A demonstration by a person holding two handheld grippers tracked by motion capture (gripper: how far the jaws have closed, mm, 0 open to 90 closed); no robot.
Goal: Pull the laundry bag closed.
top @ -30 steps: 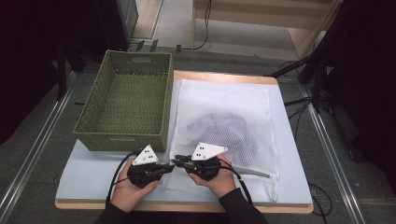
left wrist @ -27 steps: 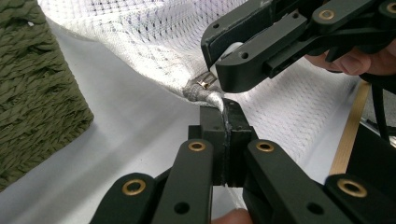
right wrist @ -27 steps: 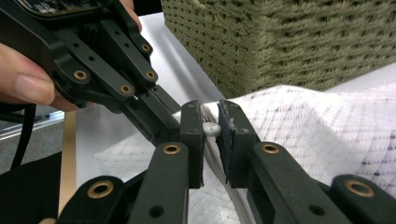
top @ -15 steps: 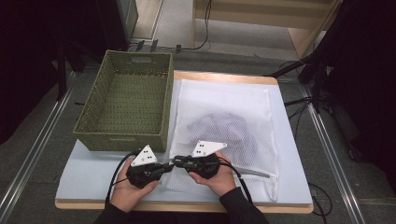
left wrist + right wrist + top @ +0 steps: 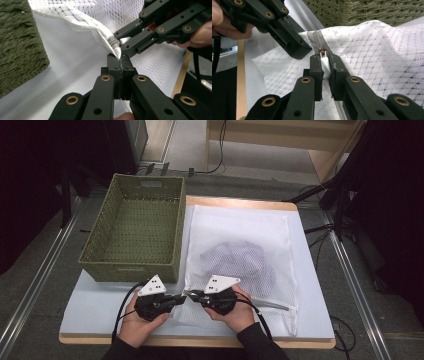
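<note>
Left gripper (image 5: 119, 61) clenched on mesh bag (image 5: 240, 235) corner; right gripper (image 5: 325, 65) grasping white zipper pull (image 5: 325, 65); pull may slip out if tugged off-line; mesh could snag slider

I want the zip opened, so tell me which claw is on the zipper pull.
The right claw: its jaws pinch the white zipper pull. The left claw clamps the corner of the mesh laundry bag instead.

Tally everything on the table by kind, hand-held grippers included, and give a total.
Green woven basket: 1
White mesh laundry bag: 1
Zipper pull: 1
Hand-held gripper: 2, left hand-held gripper and right hand-held gripper
Total: 5
</note>
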